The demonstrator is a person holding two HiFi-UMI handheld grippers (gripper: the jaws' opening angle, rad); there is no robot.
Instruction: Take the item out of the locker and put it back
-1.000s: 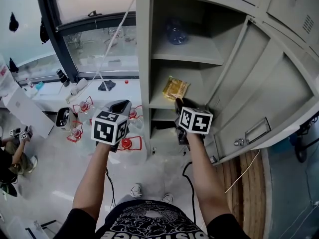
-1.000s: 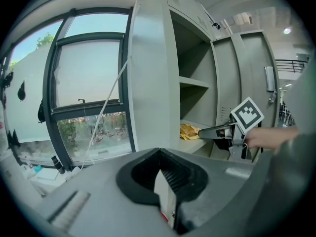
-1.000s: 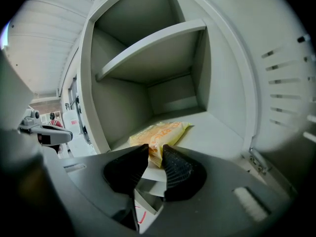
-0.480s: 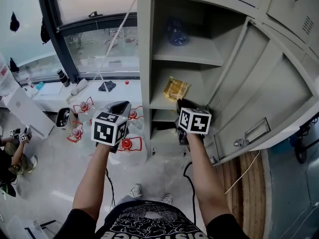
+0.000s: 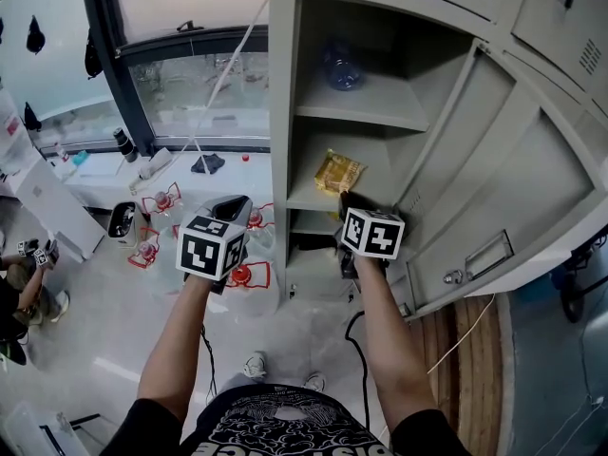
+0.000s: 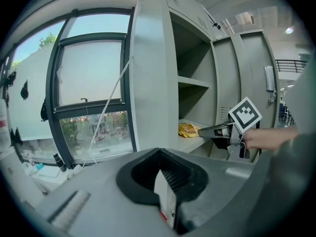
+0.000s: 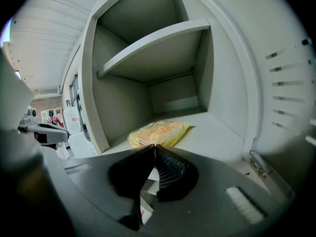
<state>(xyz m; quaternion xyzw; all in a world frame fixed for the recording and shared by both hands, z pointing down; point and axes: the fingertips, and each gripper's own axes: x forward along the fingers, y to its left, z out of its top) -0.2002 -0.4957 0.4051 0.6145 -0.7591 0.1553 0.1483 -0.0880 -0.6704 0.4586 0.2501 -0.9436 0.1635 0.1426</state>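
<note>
Locker [image 5: 279, 112] stands with its door [image 5: 513, 188] swung wide. The item, a yellow packet [image 5: 337, 172], lies flat on the middle shelf. A clear bottle [image 5: 340, 65] lies on the shelf above.

Right tool [image 7: 154, 147] is clenched with nothing seen between the jaws, and its tips sit at the packet's near edge.

Left tool [image 6: 160, 154] is also clenched and empty, held outside the locker on its window side.

Head view steeply down; gripper views forward; all share locker [image 5: 281, 112].
</note>
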